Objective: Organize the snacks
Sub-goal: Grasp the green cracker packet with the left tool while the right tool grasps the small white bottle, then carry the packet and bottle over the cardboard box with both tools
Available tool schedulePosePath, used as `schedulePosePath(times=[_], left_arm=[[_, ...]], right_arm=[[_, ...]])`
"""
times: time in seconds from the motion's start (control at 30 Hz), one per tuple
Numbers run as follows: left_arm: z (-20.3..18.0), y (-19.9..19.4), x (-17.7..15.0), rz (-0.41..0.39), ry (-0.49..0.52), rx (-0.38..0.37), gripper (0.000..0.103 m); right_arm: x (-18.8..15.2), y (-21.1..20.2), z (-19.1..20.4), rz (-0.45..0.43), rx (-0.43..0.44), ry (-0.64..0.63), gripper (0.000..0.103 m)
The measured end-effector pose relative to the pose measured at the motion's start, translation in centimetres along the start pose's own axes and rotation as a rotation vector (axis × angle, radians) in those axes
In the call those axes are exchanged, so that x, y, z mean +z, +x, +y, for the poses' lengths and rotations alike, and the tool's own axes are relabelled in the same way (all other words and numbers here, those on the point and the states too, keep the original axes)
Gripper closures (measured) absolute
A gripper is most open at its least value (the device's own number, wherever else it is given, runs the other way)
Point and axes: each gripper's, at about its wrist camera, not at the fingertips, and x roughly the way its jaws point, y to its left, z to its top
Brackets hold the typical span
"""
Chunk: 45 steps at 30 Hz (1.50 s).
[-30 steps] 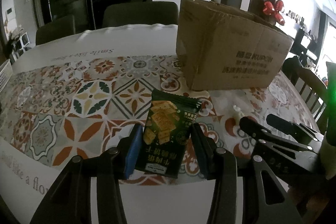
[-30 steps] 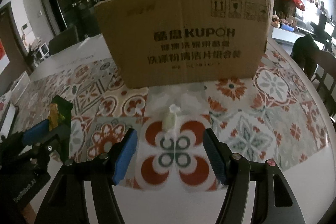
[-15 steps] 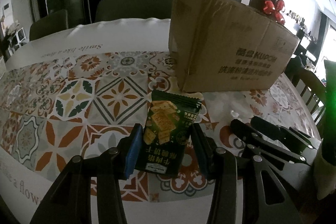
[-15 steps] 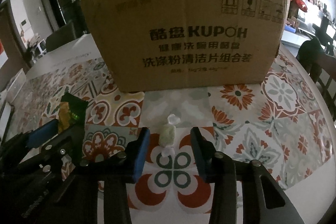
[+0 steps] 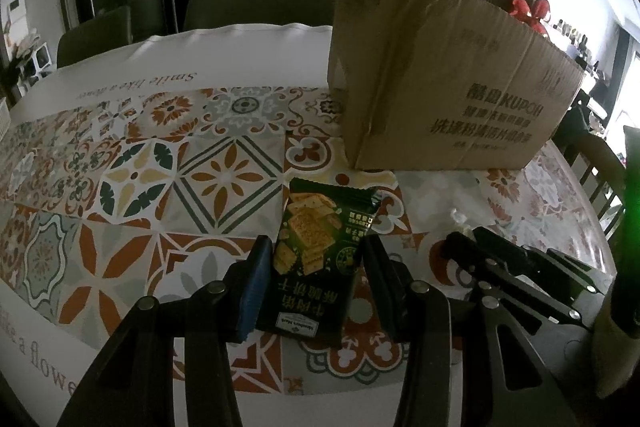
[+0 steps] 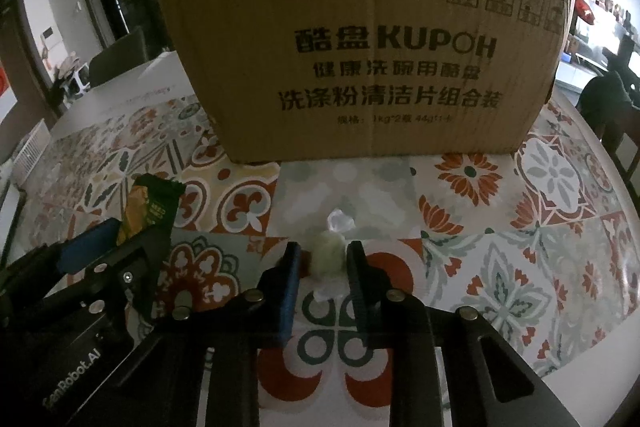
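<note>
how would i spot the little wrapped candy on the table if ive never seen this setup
Find the big cardboard box on the patterned tablecloth. Just in front of it, between the right tool's fingers, lies the wrapped candy. It is pale and round with clear twisted ends, unlike the flat dark green cracker packet.

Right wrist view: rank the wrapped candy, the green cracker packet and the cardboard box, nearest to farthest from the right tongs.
1. Wrapped candy: between the right tongs fingers.
2. Green cracker packet: off to the left, held in the left tongs.
3. Cardboard box: straight ahead, standing at the back of the table.
</note>
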Motion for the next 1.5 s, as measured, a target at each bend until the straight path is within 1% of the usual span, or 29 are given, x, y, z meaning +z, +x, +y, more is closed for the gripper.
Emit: schedulePosePath(times=[0.3, 0.57, 1.1, 1.2, 1.5], left_arm=[[-0.1, -0.1, 0.1, 0.005, 0.0, 0.009, 0.057], [-0.7, -2.1, 0.2, -0.023, 0.012, -0.005, 0.057], [-3.3, -8.6, 1.1, -0.134, 0.027, -0.046, 0.057], [-4.0, -9.8, 1.5, -0.158, 0.031, -0.05, 0.057], [-5.8, -12.7, 3.2, -0.235, 0.044, -0.068, 0.057]], right_arm=[[0.0, -0.3, -0.2, -0.006, 0.01, -0.011, 0.083], [0.0, -2.9, -0.7, -0.046, 0.04, 0.0, 0.083], [0.5, -11.2, -2.8, -0.181, 0.086, 0.015, 0.083], [0.8, -12.1, -2.8, -0.201, 0.095, 0.013, 0.083], [2.1, -15.3, -4.6, -0.273, 0.106, 0.02, 0.083]])
